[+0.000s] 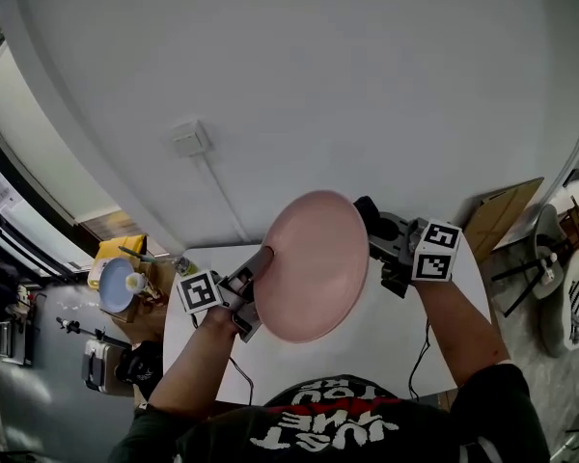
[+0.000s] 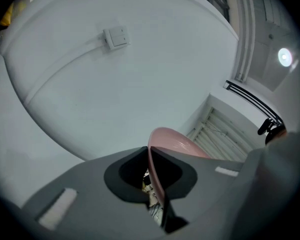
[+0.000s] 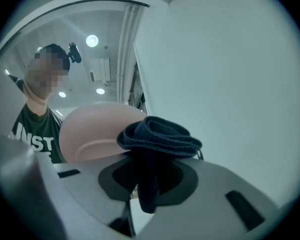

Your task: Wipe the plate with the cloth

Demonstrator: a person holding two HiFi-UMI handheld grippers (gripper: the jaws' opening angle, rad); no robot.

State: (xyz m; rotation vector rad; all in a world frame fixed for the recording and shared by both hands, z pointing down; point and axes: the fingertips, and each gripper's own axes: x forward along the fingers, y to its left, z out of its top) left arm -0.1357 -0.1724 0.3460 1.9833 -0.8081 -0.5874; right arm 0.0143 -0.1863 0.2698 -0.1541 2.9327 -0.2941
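Left gripper (image 2: 157, 186): fingers pinch the pink plate's (image 1: 314, 263) rim.
Plate: upright, between the 2 grippers.
Right gripper (image 3: 147, 184): fingers clamp the dark cloth (image 3: 160, 136), which is bunched above the fingertips, just beside the plate.

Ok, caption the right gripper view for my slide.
Right gripper clamps a folded dark cloth beside the raised pink plate.

The plate (image 1: 314, 268), held on edge, bars the way between left gripper (image 1: 259, 270) and right gripper (image 1: 374, 224), with open room above the table (image 1: 367, 347) and the wall (image 1: 318, 85) beyond.
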